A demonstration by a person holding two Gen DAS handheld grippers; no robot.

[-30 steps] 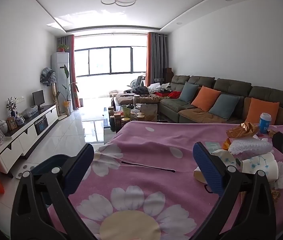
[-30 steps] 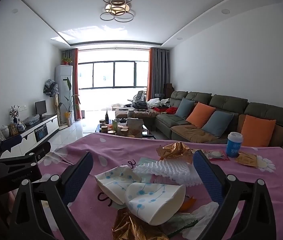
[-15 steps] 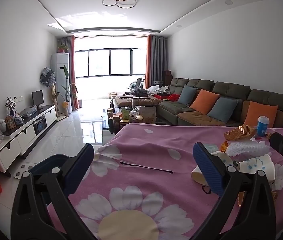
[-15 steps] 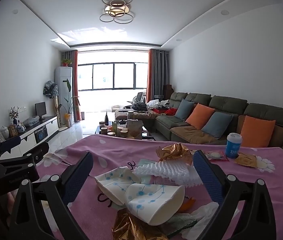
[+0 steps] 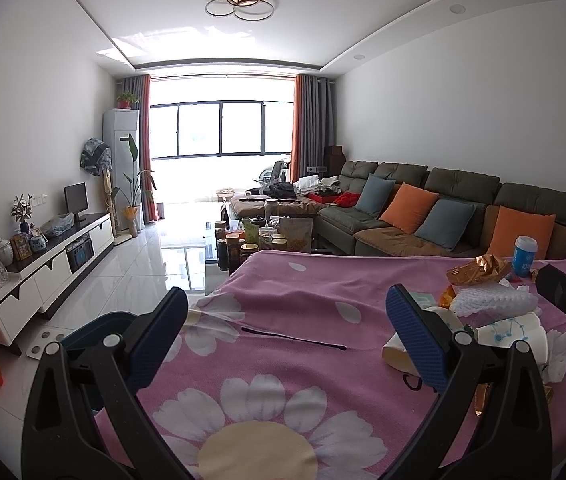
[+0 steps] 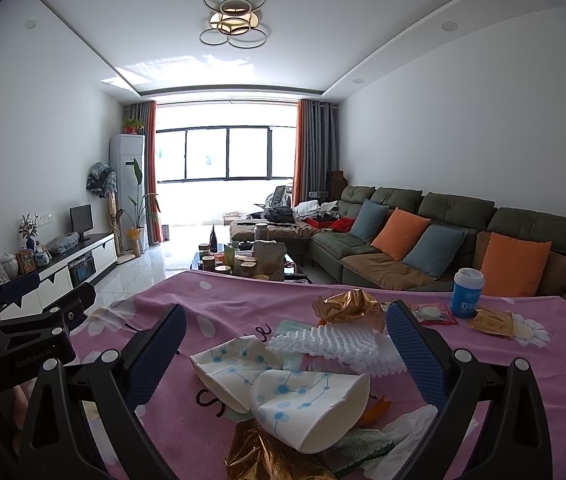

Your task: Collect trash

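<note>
The right tongs (image 6: 285,350) hang wide open over the litter with nothing between the blue pads, and the left tongs (image 5: 285,334) are equally wide and empty, over a bare stretch of the pink daisy-print cloth (image 5: 283,364) covering the bench. By my reading no piece has been picked yet, so this is the approach to the first grasp.

Nearest the right tongs lie a crumpled gold foil wrapper (image 6: 263,456) and a squashed white paper cup with blue dots (image 6: 307,404), with a second flattened cup (image 6: 235,362) touching it on the left. Just beyond is a white foam net sleeve (image 6: 339,346), then another crumpled gold foil piece (image 6: 349,308). Farther right stand a blue-labelled bottle with a white cap (image 6: 467,293), a red-edged clear packet (image 6: 431,314) and a gold sachet (image 6: 491,323).

The next move likely calls for lowering the right tongs onto the near cup and closing gently, since it is light and already crushed. A dark blue bin rim (image 5: 95,326) shows past the bench's left edge, probably the destination.

Readable writing is scarce: the bottle label shows "10", and the cloth carries dark letters, partly hidden.
</note>
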